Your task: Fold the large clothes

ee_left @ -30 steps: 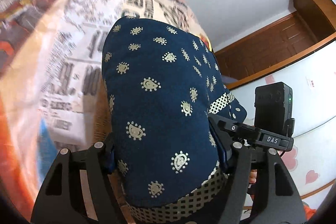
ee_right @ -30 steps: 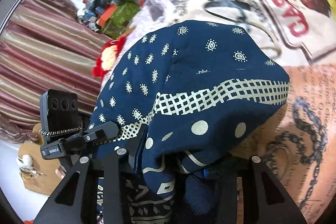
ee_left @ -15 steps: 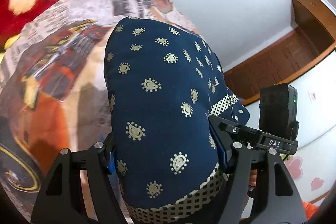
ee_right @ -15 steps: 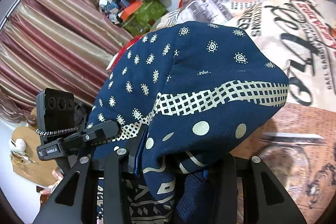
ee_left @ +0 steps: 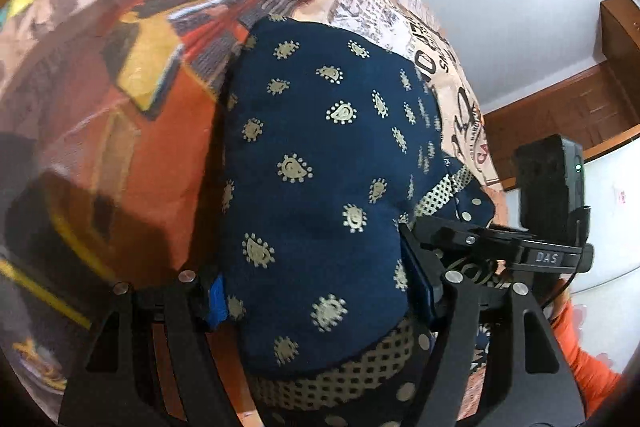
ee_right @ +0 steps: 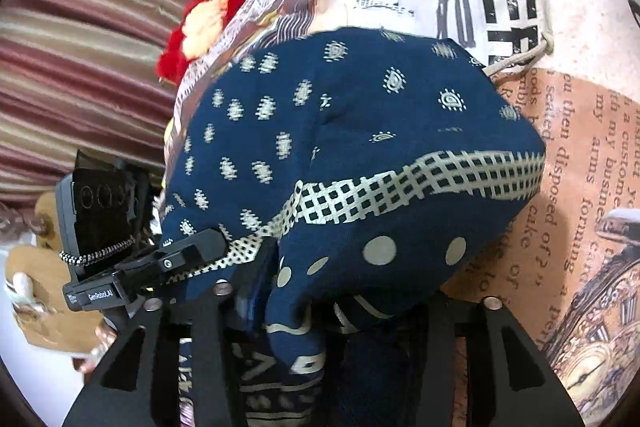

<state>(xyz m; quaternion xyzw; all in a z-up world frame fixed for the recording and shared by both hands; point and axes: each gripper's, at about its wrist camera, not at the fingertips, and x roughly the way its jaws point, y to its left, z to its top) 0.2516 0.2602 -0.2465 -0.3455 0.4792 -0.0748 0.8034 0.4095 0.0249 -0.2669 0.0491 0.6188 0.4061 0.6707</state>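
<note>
Item: navy cloth (ee_left: 320, 195), gold motifs, check border; a thick folded bundle carried over a printed bedspread (ee_left: 120, 131).

Left gripper (ee_left: 320, 291): wide, pads pressed on either flank of the bundle; cloth bulges up and forward past the fingers, hiding the tips.

Right gripper (ee_right: 332, 311): mid-wide; its jaws have just been opening, with the cloth (ee_right: 360, 155) between them. Left finger is buried under the fabric, so whether the pads bite cannot be told.

Location: bundle above the bedspread (ee_right: 580, 187), near side of the bed; red plush toy (ee_right: 200, 23) and clutter far left, well apart.

Risks, as judged:
- With the right jaws loosened before the bundle rests on the bed, that end may drop and the layers fan out, undoing the fold.
- Uneven release, one side held and one free, would twist the stack and skew its edges.
- The loose border hanging by the right fingers could snag on them as they pull away, dragging the top layer.
- Bulk hides the fingertips; placement is half blind.
</note>
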